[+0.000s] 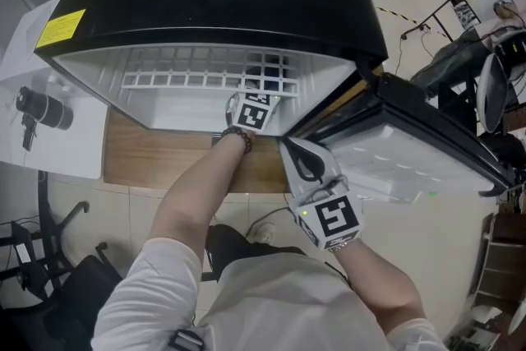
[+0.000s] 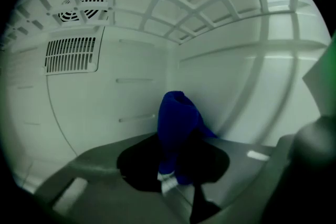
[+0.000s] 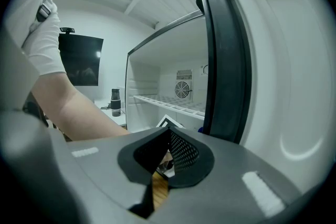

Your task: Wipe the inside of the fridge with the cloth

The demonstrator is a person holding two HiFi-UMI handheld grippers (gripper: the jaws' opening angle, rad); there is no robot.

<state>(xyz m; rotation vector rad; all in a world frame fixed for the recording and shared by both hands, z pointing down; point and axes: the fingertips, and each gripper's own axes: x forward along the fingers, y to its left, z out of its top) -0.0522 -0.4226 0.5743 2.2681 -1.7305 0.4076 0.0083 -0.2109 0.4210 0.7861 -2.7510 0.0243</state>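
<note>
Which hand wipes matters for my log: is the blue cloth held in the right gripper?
No, the right gripper is shut with nothing between its jaws; the blue cloth is clamped in the left gripper.

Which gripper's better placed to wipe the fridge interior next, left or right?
Left. The left gripper is inside the fridge, clamped on the blue cloth near the back wall. The right gripper is shut, empty, outside by the open door.
</note>
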